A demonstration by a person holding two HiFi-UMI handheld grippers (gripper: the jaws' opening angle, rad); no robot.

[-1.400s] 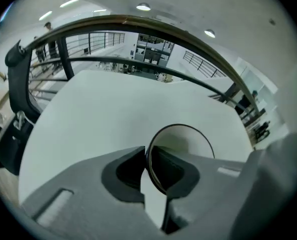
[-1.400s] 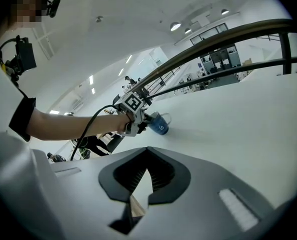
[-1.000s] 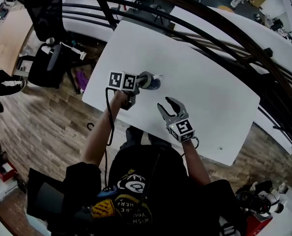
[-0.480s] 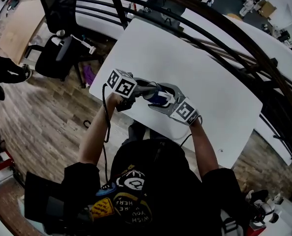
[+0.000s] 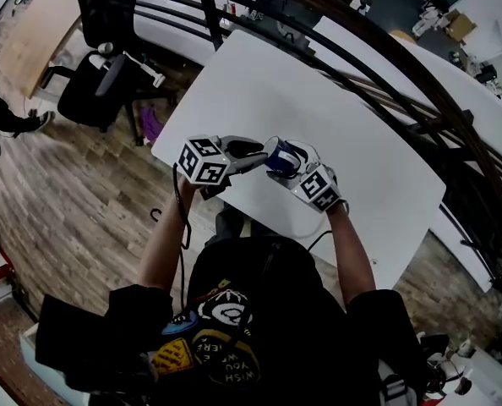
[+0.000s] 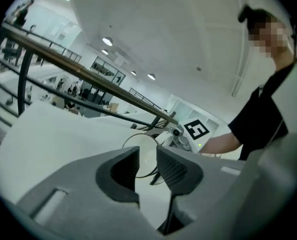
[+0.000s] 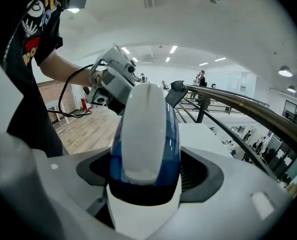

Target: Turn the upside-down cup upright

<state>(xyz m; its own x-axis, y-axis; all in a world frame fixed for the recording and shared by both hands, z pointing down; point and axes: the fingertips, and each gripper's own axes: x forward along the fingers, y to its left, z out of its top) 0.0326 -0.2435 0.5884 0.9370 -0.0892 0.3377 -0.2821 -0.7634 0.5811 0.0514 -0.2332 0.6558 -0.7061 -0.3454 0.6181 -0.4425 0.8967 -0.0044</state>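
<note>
One cup near front edge of table, wide white top beyond

A white rectangular table stands on a wood-plank floor.

Both bare forearms reach forward, and the two claws meet tip to tip. The left claw has just been opening. Its jaws stand apart and grip nothing, with the rim of the cup just ahead. The right claw has just opened wide, and its pads clamp the cup's sides.
</note>
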